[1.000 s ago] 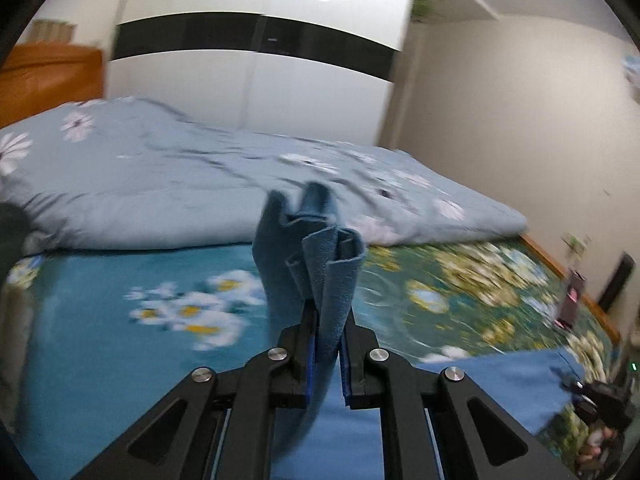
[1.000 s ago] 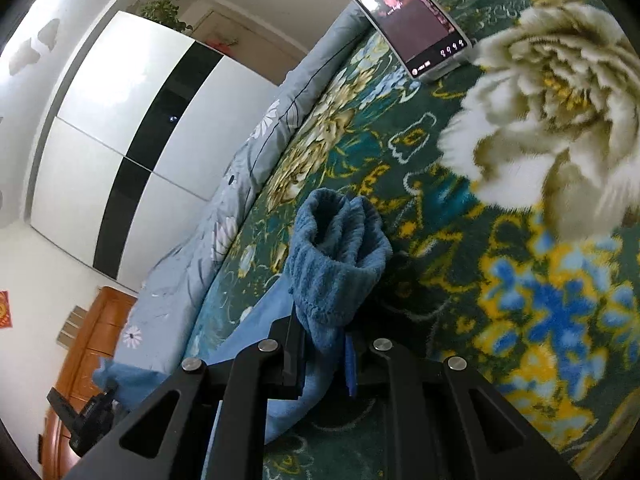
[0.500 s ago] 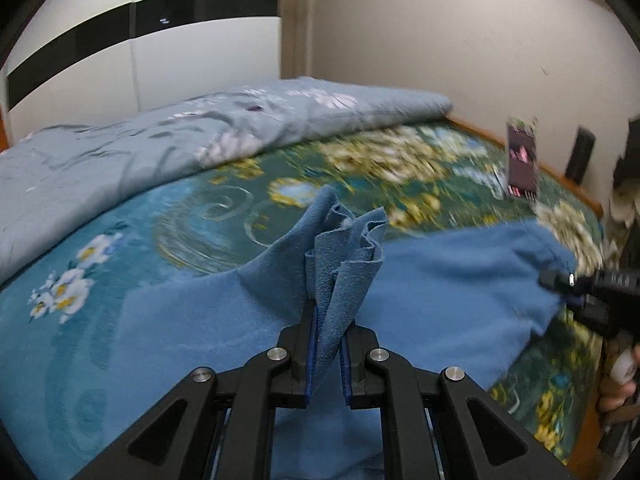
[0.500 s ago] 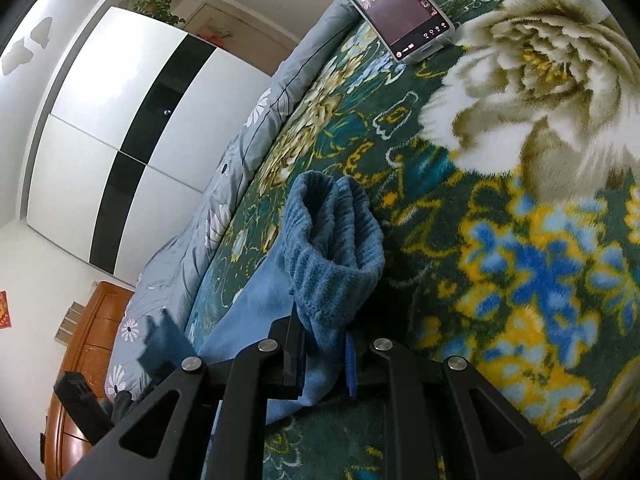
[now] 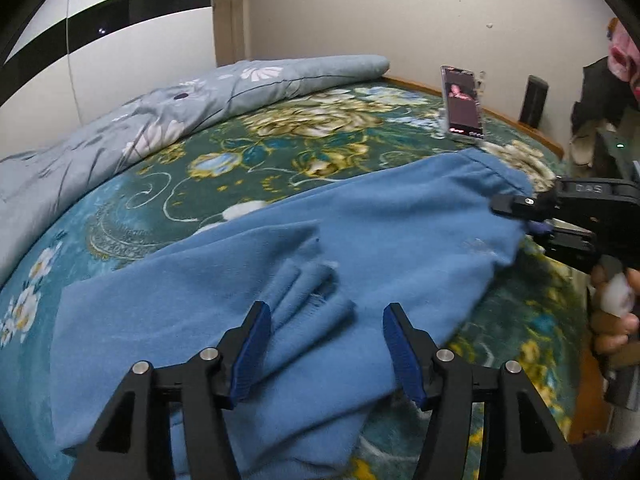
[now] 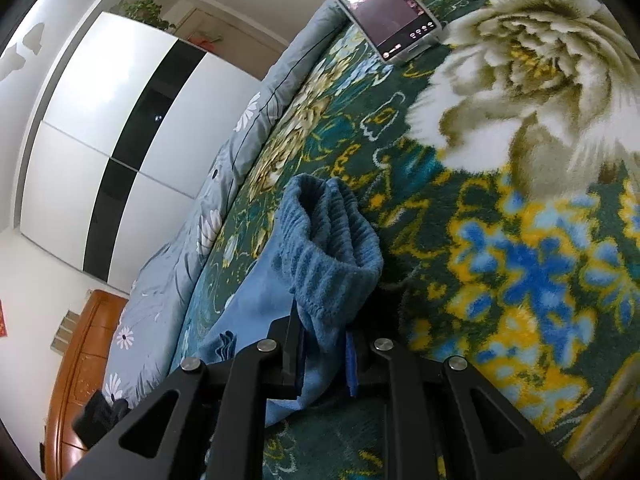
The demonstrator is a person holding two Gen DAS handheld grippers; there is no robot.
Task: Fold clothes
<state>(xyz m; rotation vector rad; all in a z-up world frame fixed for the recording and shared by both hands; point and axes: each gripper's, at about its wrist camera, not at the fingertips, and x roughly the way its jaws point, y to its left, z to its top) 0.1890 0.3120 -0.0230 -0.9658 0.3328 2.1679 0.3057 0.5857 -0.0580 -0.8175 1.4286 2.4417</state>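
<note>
Fold step: my left claw gapes over the blue garment, right claw clamps its ribbed hem; next, re-grip.

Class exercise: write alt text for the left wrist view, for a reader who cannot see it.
The open left gripper hovers over a blue garment spread on a floral blanket. At the right, the right gripper pinches the garment's far edge; a phone stands propped behind.

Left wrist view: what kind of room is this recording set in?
Most likely a home bedroom. The blue garment lies on a bed covered by a floral blanket, a grey-blue flowered quilt is bunched along the far side, and a tall white wardrobe with a black band stands behind it.
</note>
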